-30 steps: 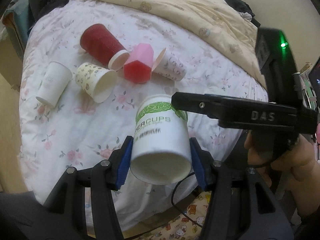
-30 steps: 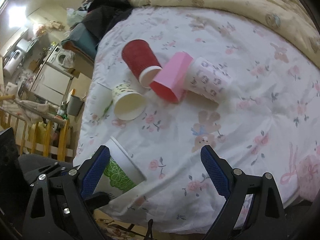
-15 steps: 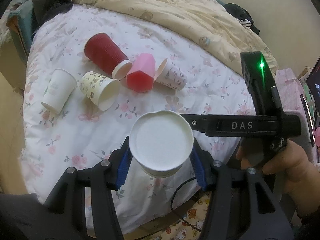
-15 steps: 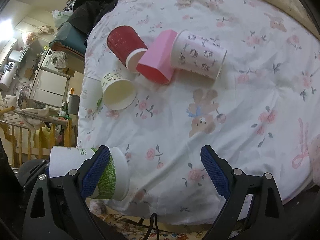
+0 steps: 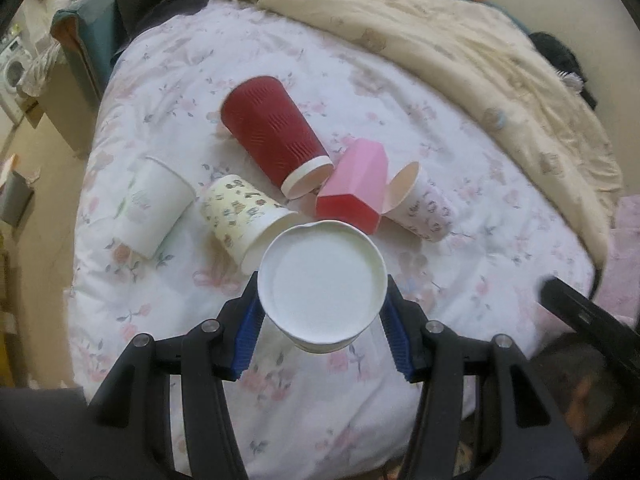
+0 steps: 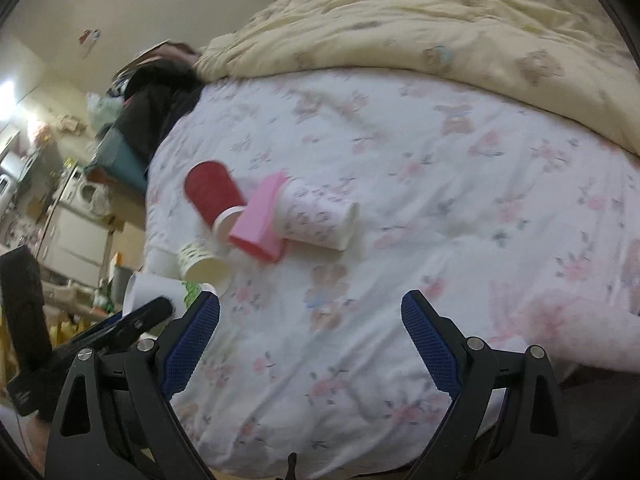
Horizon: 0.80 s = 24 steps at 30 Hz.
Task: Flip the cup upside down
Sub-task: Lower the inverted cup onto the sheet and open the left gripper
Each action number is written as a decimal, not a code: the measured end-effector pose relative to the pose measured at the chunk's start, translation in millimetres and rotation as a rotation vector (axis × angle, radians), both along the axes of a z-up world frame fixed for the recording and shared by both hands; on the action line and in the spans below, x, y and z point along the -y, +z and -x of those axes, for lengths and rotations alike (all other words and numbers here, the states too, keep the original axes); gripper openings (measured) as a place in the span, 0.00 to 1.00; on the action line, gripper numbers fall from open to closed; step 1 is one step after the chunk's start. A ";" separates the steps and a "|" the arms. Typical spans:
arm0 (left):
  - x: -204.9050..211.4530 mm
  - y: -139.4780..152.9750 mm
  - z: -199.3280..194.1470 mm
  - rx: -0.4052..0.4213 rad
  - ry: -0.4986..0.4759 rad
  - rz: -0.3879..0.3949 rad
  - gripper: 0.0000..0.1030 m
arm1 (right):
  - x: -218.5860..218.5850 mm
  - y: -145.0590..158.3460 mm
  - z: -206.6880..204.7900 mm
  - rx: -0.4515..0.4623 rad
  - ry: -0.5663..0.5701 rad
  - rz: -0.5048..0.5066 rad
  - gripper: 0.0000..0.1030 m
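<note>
My left gripper [image 5: 322,326] is shut on a white paper cup with green print [image 5: 322,282]. I see its flat white bottom facing me, so the cup is turned mouth-down over the near part of the bed. In the right wrist view the same cup [image 6: 154,290] shows at the far left, held by the left gripper's black finger. My right gripper [image 6: 310,338] is open and empty above the floral bedsheet [image 6: 400,208].
Several cups lie on their sides on the sheet: a red ribbed cup [image 5: 276,140], a pink faceted cup [image 5: 354,188], a patterned white cup [image 5: 420,210], a yellowish printed cup [image 5: 244,216] and a plain white cup [image 5: 154,208]. A cream quilt [image 5: 460,40] covers the far side.
My left gripper has rotated the cup from tilted with its side showing to bottom facing me, and moved it in over the bed. The right gripper has drawn back to the right.
</note>
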State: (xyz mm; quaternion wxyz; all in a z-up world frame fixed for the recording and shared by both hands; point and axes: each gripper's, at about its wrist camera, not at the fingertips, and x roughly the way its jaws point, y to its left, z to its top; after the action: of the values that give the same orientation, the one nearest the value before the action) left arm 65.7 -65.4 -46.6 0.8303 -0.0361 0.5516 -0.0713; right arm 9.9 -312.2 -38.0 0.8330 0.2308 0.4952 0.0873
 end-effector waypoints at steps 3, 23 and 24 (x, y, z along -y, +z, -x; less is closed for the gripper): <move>13.0 -16.3 -8.1 -0.014 0.007 -0.029 0.49 | 10.7 -4.0 5.4 -0.018 -0.022 -0.013 0.92; 41.1 -57.2 -26.0 -0.018 -0.001 -0.170 0.54 | 17.5 -13.0 4.0 -0.068 -0.019 -0.089 0.92; 42.2 -57.1 -25.6 -0.017 -0.008 -0.175 0.54 | 17.3 -13.2 4.3 -0.068 -0.017 -0.089 0.92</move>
State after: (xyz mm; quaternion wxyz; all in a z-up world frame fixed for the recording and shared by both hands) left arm 91.3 -107.6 -103.6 0.8253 0.0380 0.5628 -0.0260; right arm 5.7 -329.5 -51.1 0.8054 0.2746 0.5169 0.0939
